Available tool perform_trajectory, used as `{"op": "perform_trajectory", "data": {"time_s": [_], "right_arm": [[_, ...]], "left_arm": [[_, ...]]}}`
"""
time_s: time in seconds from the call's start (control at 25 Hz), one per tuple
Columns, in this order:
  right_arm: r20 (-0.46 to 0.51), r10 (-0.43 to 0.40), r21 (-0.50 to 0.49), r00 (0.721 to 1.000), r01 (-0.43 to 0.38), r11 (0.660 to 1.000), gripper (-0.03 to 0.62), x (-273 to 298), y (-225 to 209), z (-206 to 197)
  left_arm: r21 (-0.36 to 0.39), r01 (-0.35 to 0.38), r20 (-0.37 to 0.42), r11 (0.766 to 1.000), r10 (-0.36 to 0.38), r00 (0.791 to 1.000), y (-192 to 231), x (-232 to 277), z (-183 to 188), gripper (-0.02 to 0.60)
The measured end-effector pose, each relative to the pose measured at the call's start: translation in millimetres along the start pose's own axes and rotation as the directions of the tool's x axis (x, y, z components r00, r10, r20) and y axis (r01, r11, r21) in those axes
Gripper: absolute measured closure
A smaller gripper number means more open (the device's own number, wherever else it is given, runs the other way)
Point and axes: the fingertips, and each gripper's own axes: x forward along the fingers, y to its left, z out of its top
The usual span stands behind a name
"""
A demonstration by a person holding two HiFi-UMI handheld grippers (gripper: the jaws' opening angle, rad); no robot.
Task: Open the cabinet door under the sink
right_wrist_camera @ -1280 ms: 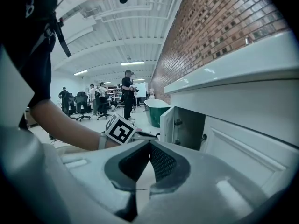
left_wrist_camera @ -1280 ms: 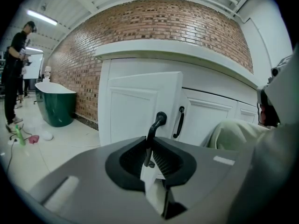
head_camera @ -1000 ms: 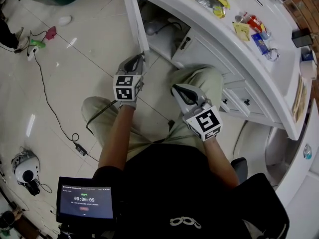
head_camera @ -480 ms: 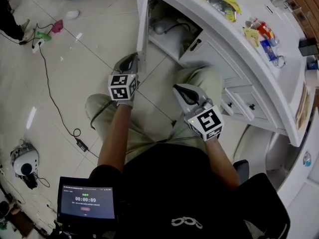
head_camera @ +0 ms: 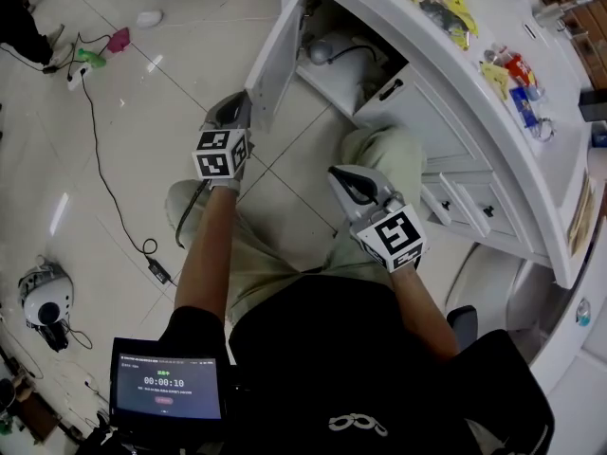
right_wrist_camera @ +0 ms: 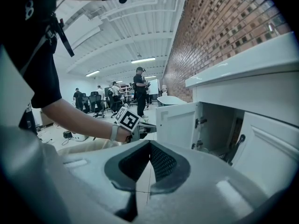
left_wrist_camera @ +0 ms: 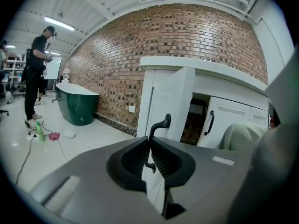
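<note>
The white panelled cabinet door (head_camera: 277,63) under the curved white vanity counter (head_camera: 465,74) stands at the upper middle of the head view. It has swung wider than half a second ago, so more of the open cupboard interior (head_camera: 341,64) and its pipework shows. The left gripper (head_camera: 239,110) has moved left with the door, its jaws pinched on the door's black curved handle (left_wrist_camera: 160,124). The right gripper (head_camera: 340,172) stays at frame centre over the person's khaki-trousered knee (head_camera: 381,154), jaws pressed together with nothing between them.
</note>
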Motion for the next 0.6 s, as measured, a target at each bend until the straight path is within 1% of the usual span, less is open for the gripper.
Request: {"op": "perform_trajectory", "data": {"time_s": [0.2,0.36,0.4,0.44,0.48,0.6], "right_arm": [[-0.007,0.019,0.001,1.000,-0.019,1.000,0.602,10,8,3],[-0.015,0.027,0.002,1.000,-0.027,1.000,0.603,15,12,2],[-0.017,0.031,0.002,0.999,-0.031,1.000,0.602,16,13,2],[-0.019,0.036,0.001,0.999,-0.036,0.999,0.602,18,15,2],[-0.019,0.042,0.001,0.999,-0.042,0.999,0.602,19,16,1],[-0.021,0.062,0.001,0.998,-0.062,0.998,0.602,25,23,1]], "left_arm": [[0.011,0.025,0.008,1.000,-0.025,1.000,16,0,4,0.540],[0.014,0.080,0.034,0.997,-0.081,0.996,19,-5,6,0.535],[0.006,0.083,0.047,0.997,-0.083,0.995,21,-9,6,0.537],[-0.004,0.077,0.057,0.997,-0.077,0.995,25,-14,4,0.561],[-0.015,0.066,0.063,0.998,-0.065,0.996,30,-20,2,0.566],[-0.023,0.045,0.052,0.999,-0.043,0.998,38,-34,-7,0.566]]}}
